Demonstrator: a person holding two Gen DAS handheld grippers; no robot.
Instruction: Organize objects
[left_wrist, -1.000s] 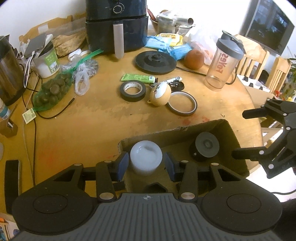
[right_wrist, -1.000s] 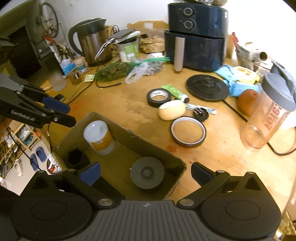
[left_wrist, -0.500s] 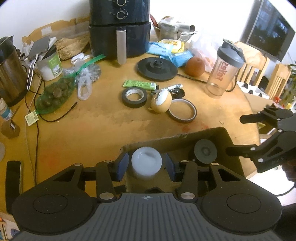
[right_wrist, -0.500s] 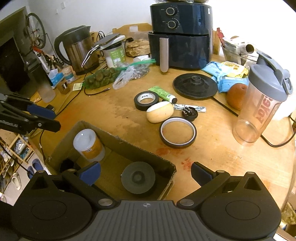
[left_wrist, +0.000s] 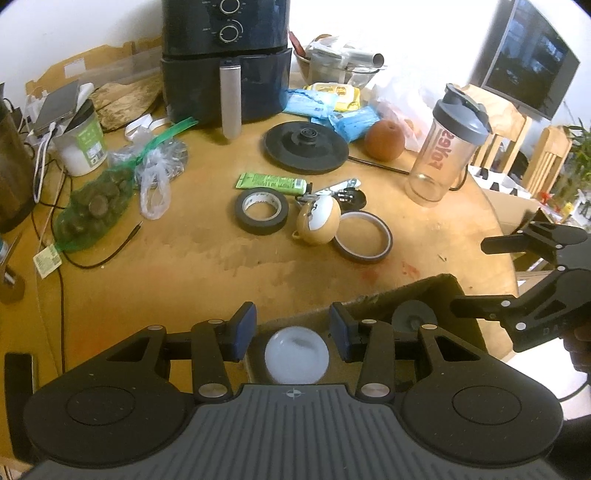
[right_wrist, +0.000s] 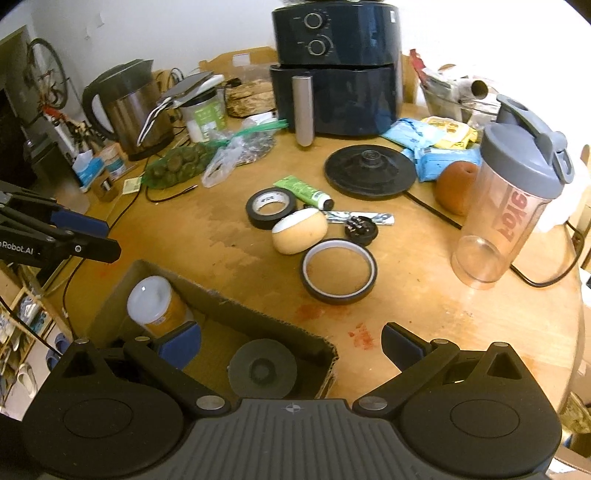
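Left gripper (left_wrist: 291, 332) is standing open, its fingers clear of the jar (left_wrist: 296, 355) below them. Right gripper (right_wrist: 291, 343) is gaping wide, holding nothing, over the disc (right_wrist: 263, 373) in the box (right_wrist: 258, 317).

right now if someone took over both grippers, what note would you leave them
Left gripper: open, holding nothing, above the white-lidded orange jar, pads clear of it.
Right gripper: open wide, empty, over the near edge of the brown cardboard box.
In the box: the jar, standing upright, and a dark grey round disc.
On the wooden table, not yet boxed: black tape roll, tan egg-shaped case, thin dark tape ring, green tube, small black round cap.
Left to do: probably box those, one at a time.
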